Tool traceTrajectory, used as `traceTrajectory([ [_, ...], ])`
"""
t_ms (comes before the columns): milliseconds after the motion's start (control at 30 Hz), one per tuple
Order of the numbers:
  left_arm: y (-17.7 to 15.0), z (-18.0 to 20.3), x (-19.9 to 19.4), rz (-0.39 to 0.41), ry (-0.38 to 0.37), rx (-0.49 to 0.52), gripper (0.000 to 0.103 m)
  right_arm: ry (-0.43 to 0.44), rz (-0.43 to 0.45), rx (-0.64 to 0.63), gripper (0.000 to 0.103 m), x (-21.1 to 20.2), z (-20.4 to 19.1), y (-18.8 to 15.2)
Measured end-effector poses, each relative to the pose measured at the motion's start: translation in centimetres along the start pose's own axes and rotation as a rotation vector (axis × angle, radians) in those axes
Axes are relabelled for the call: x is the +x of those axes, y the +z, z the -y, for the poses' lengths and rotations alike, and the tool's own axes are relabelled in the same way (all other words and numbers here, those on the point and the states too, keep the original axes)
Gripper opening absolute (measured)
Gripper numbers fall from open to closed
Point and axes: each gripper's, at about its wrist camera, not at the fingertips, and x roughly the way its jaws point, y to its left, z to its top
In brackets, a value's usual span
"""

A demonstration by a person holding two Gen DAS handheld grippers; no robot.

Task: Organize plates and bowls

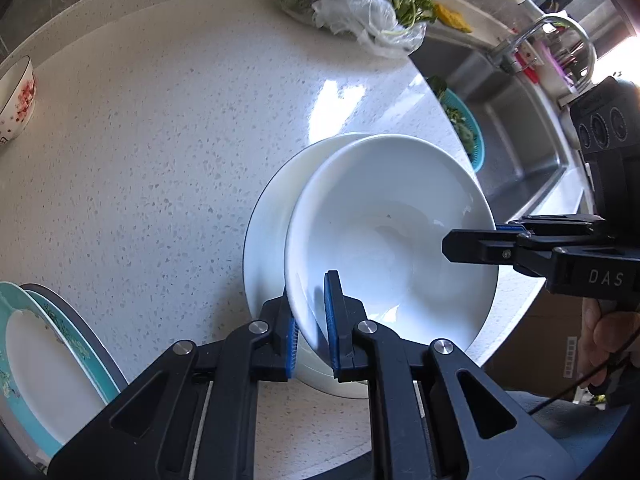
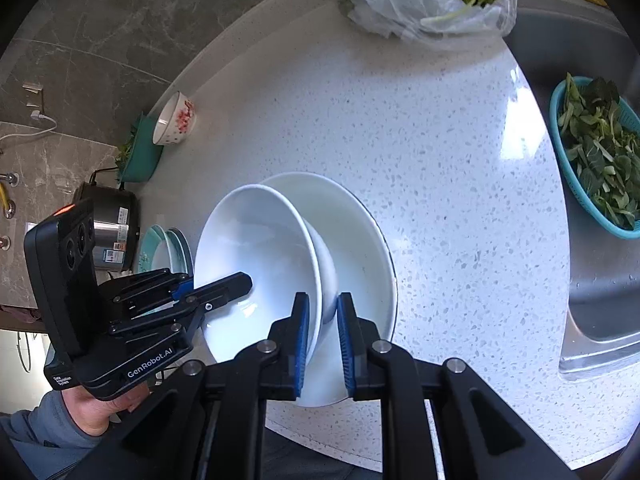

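Speckled white countertop (image 1: 160,168) is carrying the dishes, sink (image 1: 516,148) sitting off to its side. Left gripper (image 1: 312,320) is pinching the near rim of a white bowl (image 1: 384,240), jaws nearly closed on it. Right gripper (image 2: 323,334) is clamping the opposite rim, its pads (image 2: 303,336) narrowly parted around the edge. Bowl is tilting over a white plate (image 2: 360,232) lying on the counter. Teal-rimmed plates (image 1: 48,364) are sitting nearby; a floral bowl (image 2: 176,120) is standing well apart.
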Motion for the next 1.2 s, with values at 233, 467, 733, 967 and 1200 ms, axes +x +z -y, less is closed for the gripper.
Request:
traceTrajectory([
  [233,0.3,0.2,1.2,0.0,0.011,0.003,0.01,-0.015,-0.012,0.007,0.016,1.1,0.5,-0.4],
  [467,1.1,0.1,0.9,0.026,0.009,-0.017,0.013,-0.047,-0.019,-0.016,0.013,1.9,-0.1,-0.2],
  [733,1.0,0.0,-0.2,0.075,-0.044,-0.027,0.042,-0.073,-0.03,-0.032,0.013,2.4,-0.7,0.1],
  [967,1.2,0.2,-1.7,0.13,-0.082,-0.028,0.062,-0.093,-0.029,-0.043,0.014,2.6,-1.1,0.5],
  [1200,1.3,-0.8,-3.7,0.168,-0.11,-0.057,0.066,-0.131,-0.022,-0.049,0.02,2.3,-1.6,0.6],
])
